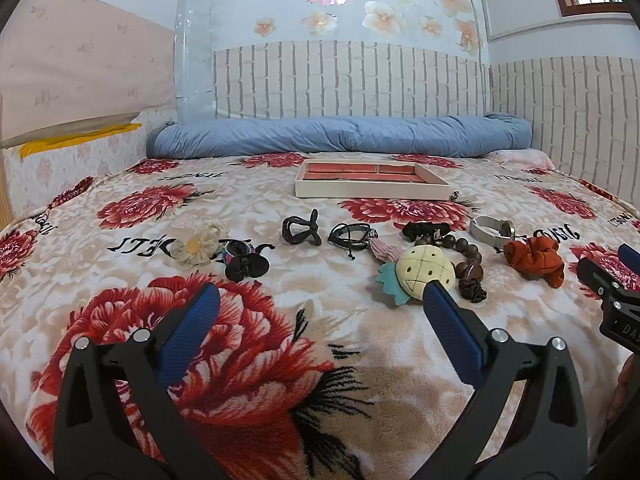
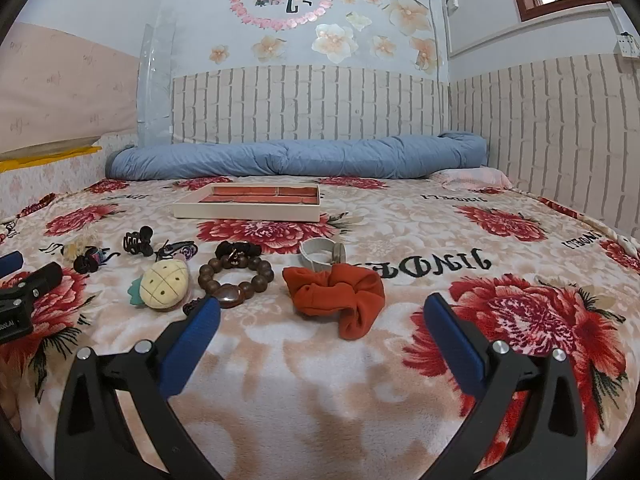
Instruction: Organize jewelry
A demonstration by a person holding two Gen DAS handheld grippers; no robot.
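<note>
A row of accessories lies across the floral blanket. In the left wrist view: a cream flower clip, a black hair claw, a dark cord bracelet, a pineapple plush clip, a wooden bead bracelet, a white watch and an orange scrunchie. A white tray with a red lining sits behind them. My left gripper is open and empty, short of the row. My right gripper is open and empty, just before the scrunchie, with the bead bracelet at its left.
A rolled blue duvet lies along the brick-pattern wall behind the tray. The right gripper's body shows at the right edge of the left wrist view. A pink pillow lies at the far right corner.
</note>
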